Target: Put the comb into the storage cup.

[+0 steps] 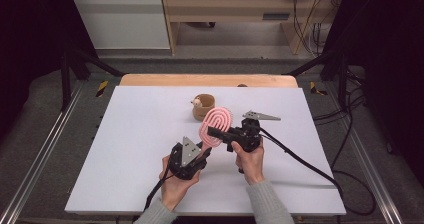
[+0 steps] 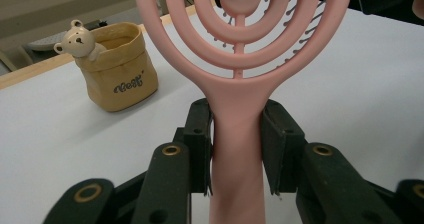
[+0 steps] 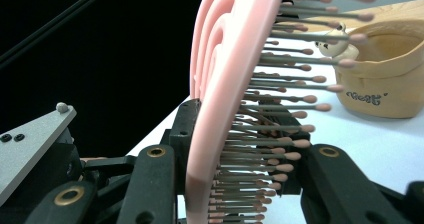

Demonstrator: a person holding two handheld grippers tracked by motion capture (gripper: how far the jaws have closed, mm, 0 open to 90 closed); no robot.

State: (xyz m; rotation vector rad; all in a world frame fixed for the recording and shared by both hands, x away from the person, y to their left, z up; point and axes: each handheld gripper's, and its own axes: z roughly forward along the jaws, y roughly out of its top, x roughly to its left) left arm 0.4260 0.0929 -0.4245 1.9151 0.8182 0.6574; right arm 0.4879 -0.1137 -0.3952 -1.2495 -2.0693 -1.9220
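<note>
A pink hairbrush with looped ribs is held above the white table between both grippers. My left gripper is shut on the brush's handle, with a black pad pressed on each side. My right gripper comes in from the right and is shut across the brush's head, one pad on its smooth back and the other against the bristles. A tan fabric cup with a small bear figure on its rim stands just behind the brush.
A wooden strip runs along the table's far edge, with a shelf unit on the floor beyond. Black cables trail from the right gripper across the table's right side. Metal rails flank the table.
</note>
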